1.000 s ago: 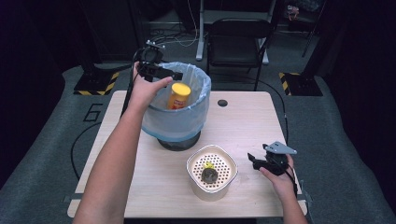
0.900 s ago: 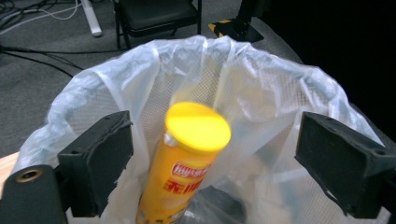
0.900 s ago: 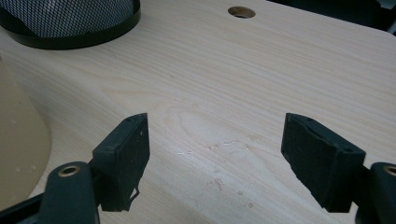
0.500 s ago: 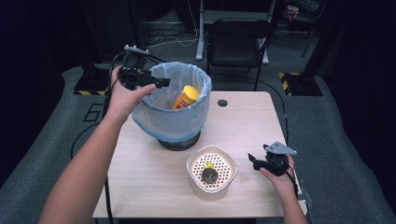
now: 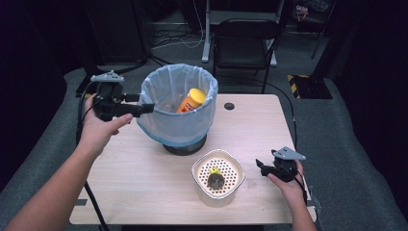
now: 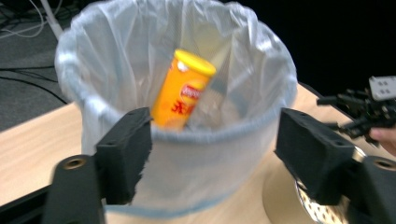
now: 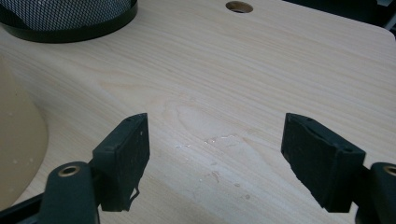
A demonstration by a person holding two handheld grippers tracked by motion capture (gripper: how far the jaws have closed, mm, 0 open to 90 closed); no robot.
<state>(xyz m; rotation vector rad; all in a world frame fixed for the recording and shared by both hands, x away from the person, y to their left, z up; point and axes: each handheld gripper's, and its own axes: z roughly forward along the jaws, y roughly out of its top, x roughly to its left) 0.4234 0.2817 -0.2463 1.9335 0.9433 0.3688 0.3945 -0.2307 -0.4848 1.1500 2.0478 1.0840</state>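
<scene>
Now — orange can (image 5: 191, 100) dropped in the lined bin (image 5: 178, 113).
Left claw (image 6: 212, 154) released beside the rim, jaws just closing on nothing — right claw (image 7: 217, 161) released over the table (image 5: 144, 173).

An orange cylindrical snack can (image 5: 191, 100) with a yellow lid and a red label leans inside a black mesh bin (image 5: 185, 145) lined with a pale blue translucent plastic bag (image 5: 178, 122). The table (image 5: 144, 173) is light wood grain. Near its front edge stands a cream round perforated strainer (image 5: 219, 179) holding a dark grey lump and a yellow scrap. Both grippers have black jaws and grey top plates.
</scene>
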